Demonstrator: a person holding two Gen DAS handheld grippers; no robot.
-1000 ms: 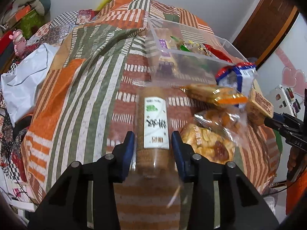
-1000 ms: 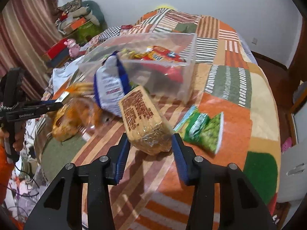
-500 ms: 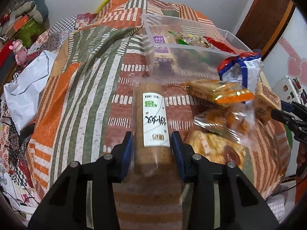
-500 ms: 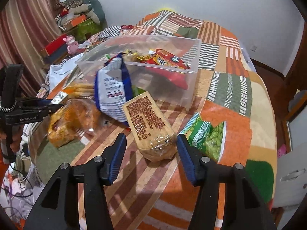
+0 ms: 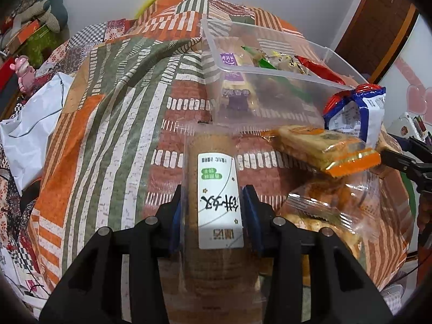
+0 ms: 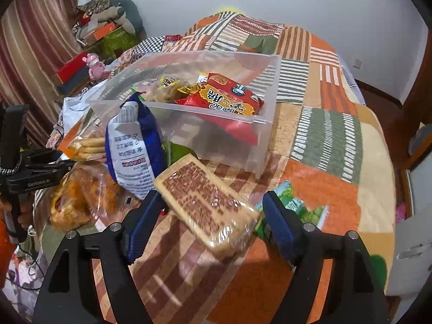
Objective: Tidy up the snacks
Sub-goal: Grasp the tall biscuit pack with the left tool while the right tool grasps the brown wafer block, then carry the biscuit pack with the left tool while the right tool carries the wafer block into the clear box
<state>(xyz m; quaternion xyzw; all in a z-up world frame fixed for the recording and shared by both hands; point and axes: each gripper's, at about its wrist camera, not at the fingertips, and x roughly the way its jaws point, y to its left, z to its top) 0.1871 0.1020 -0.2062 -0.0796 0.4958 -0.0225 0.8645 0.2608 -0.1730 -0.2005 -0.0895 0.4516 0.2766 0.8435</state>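
While the left gripper [image 5: 216,210] clamps the biscuit roll [image 5: 213,189] short of the clear bin [image 6: 259,124], a loose grip could drop it, and the right gripper [image 6: 210,216], jaws just spread, may let the flat cracker pack [image 6: 205,202] slide away.

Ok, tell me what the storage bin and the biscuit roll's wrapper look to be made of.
Storage bin: rigid clear plastic, slightly frosted; the snacks and the quilt show through its walls. Biscuit roll wrapper: thin glossy clear film, probably plastic; the brown biscuits show through, and it bears a white label that looks like paper.
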